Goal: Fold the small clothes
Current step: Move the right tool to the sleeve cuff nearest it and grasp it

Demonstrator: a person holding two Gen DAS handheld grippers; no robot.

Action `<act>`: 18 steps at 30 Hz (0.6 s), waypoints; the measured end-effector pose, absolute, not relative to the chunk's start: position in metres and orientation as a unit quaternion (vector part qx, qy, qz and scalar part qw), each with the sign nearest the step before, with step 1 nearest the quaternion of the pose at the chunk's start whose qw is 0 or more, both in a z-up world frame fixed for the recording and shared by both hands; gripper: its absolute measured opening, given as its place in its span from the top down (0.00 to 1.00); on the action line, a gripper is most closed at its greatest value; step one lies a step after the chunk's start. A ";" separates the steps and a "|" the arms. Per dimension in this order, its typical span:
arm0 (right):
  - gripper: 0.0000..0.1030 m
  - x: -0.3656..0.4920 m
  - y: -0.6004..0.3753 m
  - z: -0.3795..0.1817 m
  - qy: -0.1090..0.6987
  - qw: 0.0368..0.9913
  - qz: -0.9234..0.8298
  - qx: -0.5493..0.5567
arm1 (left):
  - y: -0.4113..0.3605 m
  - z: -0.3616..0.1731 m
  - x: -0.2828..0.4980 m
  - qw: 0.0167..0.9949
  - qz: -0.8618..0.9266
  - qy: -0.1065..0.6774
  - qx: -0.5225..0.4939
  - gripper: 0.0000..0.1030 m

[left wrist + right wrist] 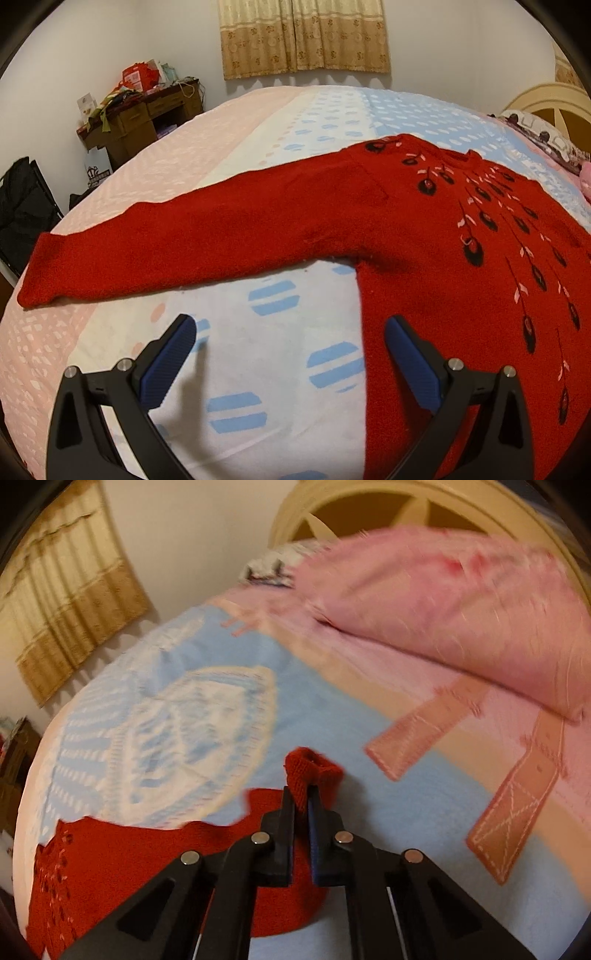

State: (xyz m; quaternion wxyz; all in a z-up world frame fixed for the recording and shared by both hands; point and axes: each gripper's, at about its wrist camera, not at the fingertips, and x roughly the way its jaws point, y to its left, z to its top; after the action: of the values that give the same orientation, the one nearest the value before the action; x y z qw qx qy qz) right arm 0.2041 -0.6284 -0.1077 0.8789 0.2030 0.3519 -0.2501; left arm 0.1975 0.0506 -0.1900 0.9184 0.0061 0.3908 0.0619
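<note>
We see the left hand-held gripper (290, 332) spread wide, holding nothing, above the bed (258, 369); the right hand-held gripper (303, 794) pinches the red sweater's (424, 240) cuff (308, 771).

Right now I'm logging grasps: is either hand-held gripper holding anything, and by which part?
The right hand-held gripper pinches the red sweater by a sleeve cuff. The left hand-held gripper is open, holding nothing.

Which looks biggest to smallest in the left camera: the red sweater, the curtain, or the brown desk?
1. Red sweater, by far, though it is also the nearest.
2. Curtain.
3. Brown desk, smallest.
The curtain and desk are both far off, so their true sizes stay unsure.
</note>
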 end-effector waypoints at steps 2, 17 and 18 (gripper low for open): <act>0.95 0.207 -0.605 -0.090 0.338 0.893 -0.231 0.186 | 0.054 -0.190 0.197 0.918 0.066 0.391 -0.003 0.00; 0.95 0.243 -0.395 -0.013 0.280 0.956 -0.054 0.065 | 0.059 -0.194 0.195 0.924 0.056 0.378 -0.022 0.00; 0.95 0.247 -0.379 -0.014 0.282 0.957 -0.042 0.058 | 0.060 -0.195 0.195 0.924 0.056 0.378 -0.023 0.00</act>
State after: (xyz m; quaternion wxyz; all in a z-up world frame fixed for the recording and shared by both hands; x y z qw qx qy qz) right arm 0.2468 -0.3788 -0.0137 0.9569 0.0585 0.2815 -0.0416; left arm 0.1951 0.0599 -0.1947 0.9239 -0.0232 0.3779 0.0556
